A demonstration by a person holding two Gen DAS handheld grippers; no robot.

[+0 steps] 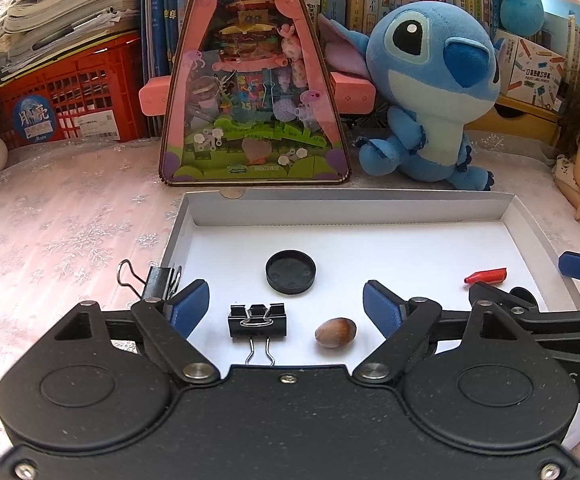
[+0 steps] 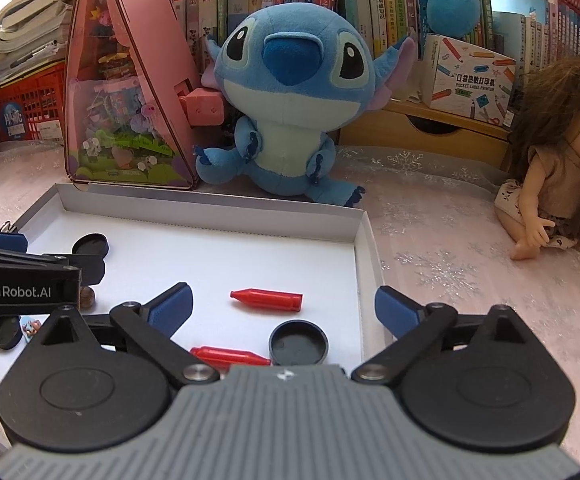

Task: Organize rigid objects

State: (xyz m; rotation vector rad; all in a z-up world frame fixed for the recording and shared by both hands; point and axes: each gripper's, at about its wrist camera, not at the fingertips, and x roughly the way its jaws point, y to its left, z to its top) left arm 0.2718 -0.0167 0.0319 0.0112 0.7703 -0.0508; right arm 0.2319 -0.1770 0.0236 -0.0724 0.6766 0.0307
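Both sets of jaws spread, nothing gripped. Left gripper (image 1: 286, 306) w/ binder clip (image 1: 257, 321) & nut (image 1: 335, 332) between: centre on one, then squeeze inside tray (image 1: 350, 206).

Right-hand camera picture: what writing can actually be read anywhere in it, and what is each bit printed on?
"GenRobot.AI": white letters on the side of the left gripper.
"POCKET LABEL PRINTER": on the white printer box, under a line of Chinese characters.
Book spines on the shelf: Chinese titles, mostly too small to read.
Round blue sticker on the red crate: blurred.
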